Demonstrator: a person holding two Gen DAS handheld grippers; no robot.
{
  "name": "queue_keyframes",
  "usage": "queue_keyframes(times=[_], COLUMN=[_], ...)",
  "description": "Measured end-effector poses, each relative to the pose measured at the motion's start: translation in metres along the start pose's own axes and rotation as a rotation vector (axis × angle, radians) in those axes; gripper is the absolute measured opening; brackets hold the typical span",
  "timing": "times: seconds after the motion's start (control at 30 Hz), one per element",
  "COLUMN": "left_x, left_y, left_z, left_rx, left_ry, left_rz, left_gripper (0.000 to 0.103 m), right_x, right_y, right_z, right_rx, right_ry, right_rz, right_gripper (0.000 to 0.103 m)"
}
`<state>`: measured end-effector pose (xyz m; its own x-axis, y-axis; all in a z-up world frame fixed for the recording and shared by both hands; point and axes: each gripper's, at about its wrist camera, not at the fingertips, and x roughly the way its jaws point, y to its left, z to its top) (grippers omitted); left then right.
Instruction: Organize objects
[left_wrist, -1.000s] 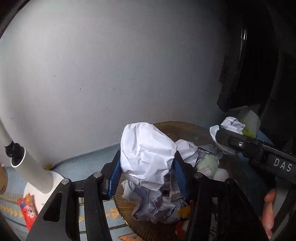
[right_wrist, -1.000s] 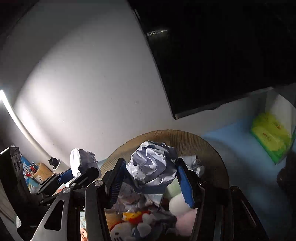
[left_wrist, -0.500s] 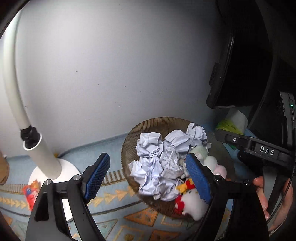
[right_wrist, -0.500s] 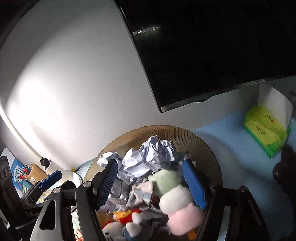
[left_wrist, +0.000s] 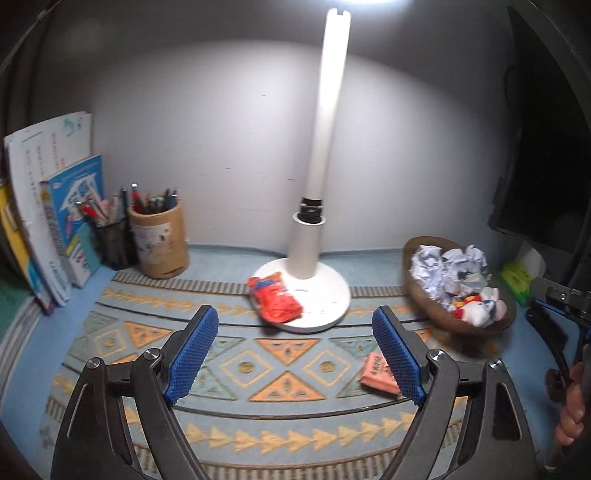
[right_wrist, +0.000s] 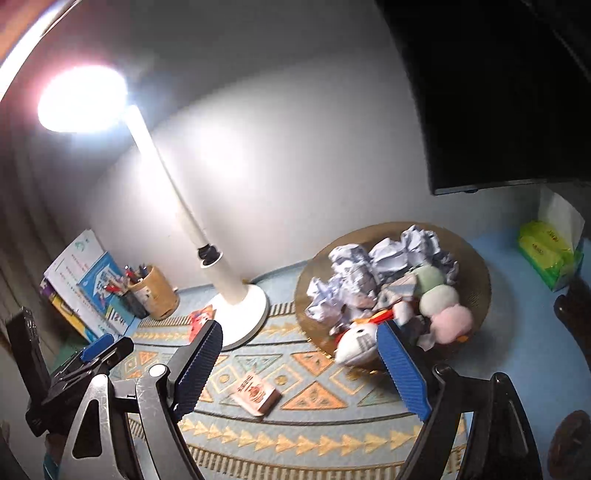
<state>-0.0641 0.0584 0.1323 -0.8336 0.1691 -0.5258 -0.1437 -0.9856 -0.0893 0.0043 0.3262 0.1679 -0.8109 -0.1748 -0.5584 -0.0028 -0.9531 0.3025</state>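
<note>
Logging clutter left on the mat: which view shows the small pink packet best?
Right wrist view: the small pink packet lies whole and unobstructed between the fingers. In the left wrist view the small pink packet is partly hidden behind a blue finger pad.

A snack packet (left_wrist: 275, 297) lies on the lamp base (left_wrist: 325, 295), with the basket (left_wrist: 421, 291) to its right.

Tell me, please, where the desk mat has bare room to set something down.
The patterned mat lies bare between the pen holders and the pink packet. Around the lamp base, red packet and full basket it is crowded.
</note>
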Motion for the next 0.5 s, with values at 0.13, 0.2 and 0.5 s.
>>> queue_keyframes(times=[0.13,0.2,0.5], left_x=[0.011,0.020,0.059], left_y=[0.025,0.037,0.046], left_z=[-0.028,-0.046,-0.083], left_rx=[0.009,-0.023,-0.059], left_ry=[0.064,0.075,0.193], left_rz=[0.070,0.117,0.125], left_gripper=[0.085,0.085,0.086], right_x=[0.034,0.056,0.108], right_y=[0.024,0.027,0.023], right_z=[-0.042,-0.066,-0.107], right_rx=[-0.020,-0.061,-0.108], right_ry=[0.078,0.066,0.177], right_rz=[0.026,0.056,0.041], right_gripper=[0.085,0.085,0.090])
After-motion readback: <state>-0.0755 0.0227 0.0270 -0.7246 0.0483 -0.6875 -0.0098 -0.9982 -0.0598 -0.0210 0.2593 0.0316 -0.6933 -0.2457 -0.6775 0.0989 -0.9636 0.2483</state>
